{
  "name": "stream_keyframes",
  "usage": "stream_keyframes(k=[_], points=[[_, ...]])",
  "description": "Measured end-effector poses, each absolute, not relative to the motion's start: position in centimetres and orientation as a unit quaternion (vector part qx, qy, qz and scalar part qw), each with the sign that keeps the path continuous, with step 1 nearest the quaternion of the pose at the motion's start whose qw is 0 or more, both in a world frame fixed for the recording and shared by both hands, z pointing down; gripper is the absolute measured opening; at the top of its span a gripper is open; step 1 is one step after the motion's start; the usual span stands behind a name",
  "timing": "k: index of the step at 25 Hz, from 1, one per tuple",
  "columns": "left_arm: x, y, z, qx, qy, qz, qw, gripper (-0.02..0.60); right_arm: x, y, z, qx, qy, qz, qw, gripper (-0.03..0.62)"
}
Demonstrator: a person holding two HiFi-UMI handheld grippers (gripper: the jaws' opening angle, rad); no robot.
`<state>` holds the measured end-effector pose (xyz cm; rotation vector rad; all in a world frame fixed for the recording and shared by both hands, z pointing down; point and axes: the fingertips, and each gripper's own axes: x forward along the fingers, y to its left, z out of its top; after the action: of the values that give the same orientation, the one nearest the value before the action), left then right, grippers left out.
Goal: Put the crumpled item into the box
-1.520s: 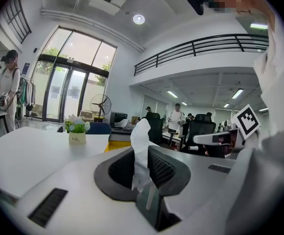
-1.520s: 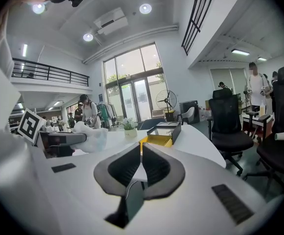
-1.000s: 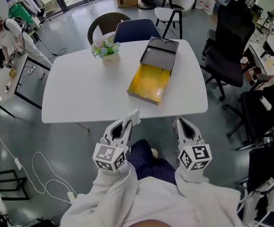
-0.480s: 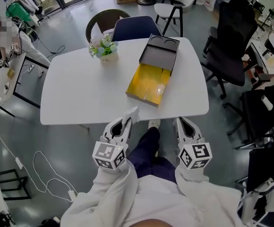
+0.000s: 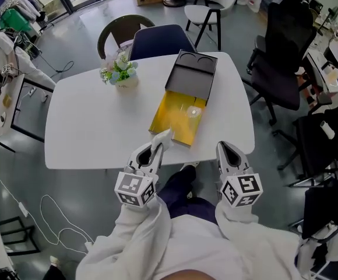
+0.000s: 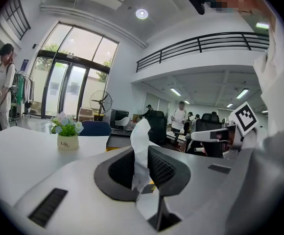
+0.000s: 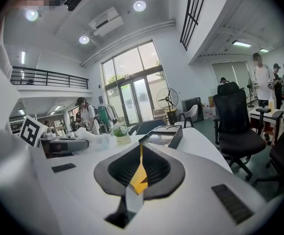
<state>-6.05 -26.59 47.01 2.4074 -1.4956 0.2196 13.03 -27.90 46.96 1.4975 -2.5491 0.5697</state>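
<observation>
Table (image 5: 93,127) now nearer my grippers than before. Left gripper (image 5: 155,148) clamped on crumpled white item (image 5: 164,139), lower end hidden between pads. Right gripper (image 5: 226,150) closed, empty. Beyond, open box (image 5: 172,115) on table; contents indistinct. Flower pot (image 5: 118,74) far left.

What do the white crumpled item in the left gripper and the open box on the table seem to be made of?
Crumpled item: likely thin tissue or soft paper, matte white; it wrinkles and bends where the left gripper pinches it. Box: probably rigid card, dark matte outside, glossy yellow lining that catches a glare; plastic cannot be ruled out.
</observation>
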Motion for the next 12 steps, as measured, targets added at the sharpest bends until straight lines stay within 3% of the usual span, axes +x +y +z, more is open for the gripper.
stream_keyframes(k=[12], points=[[-3.2,-34.3,48.8,0.858,-0.471,0.104,0.18,0.06,13.7,-34.3,46.8,0.501,-0.838,0.201,0.076,0.035]])
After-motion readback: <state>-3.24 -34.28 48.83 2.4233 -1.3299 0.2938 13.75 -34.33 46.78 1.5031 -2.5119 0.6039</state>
